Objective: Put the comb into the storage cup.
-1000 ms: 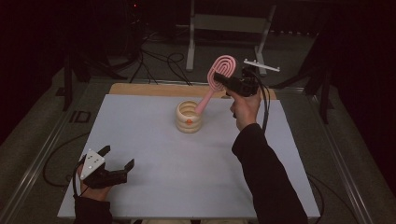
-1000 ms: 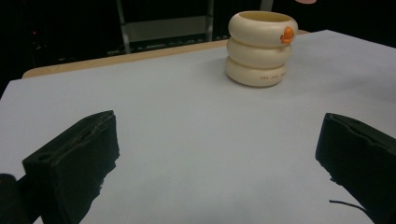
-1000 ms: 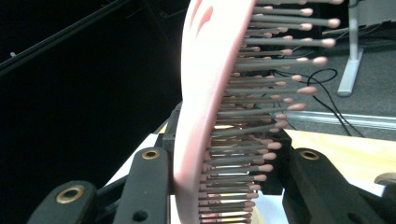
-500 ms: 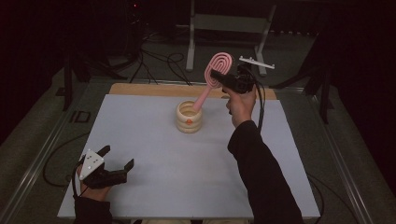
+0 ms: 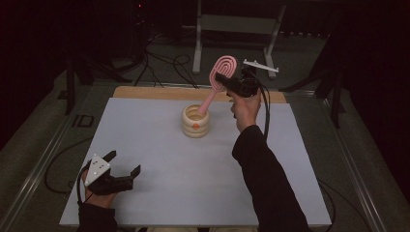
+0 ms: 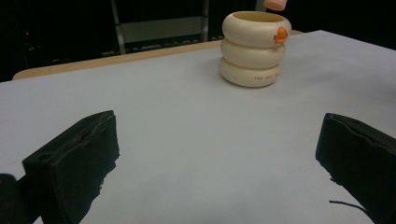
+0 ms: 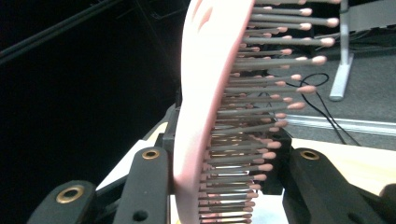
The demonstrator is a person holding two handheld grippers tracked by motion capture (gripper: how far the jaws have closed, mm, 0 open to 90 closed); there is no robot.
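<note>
A: High view: the pink hairbrush (image 5: 218,79) is clamped at its head by the right gripper (image 5: 227,79), with the jaws closed on it. Compared with the frames from a second ago, the brush has been raised slightly and tilted more upright; its handle tip is now positioned at the mouth of the cream ringed holder (image 5: 196,122), which stands near the middle of the white mat (image 5: 145,140).

B: What is implied for the work in hand?

A: Insertion of the handle into the holder is judged to be under way; release is not yet indicated.

B: And the left gripper (image 5: 123,166)?

A: It is rested at the near left of the mat, unmoved, with jaws spread wide and nothing between them.

B: What cannot be confirmed?

A: Whether the handle tip is inside the rim or just above it. In the left gripper view the handle is cut off at the top edge. In the right gripper view the bristles (image 7: 261,93) are seen close up, and the holder is hidden.
</note>
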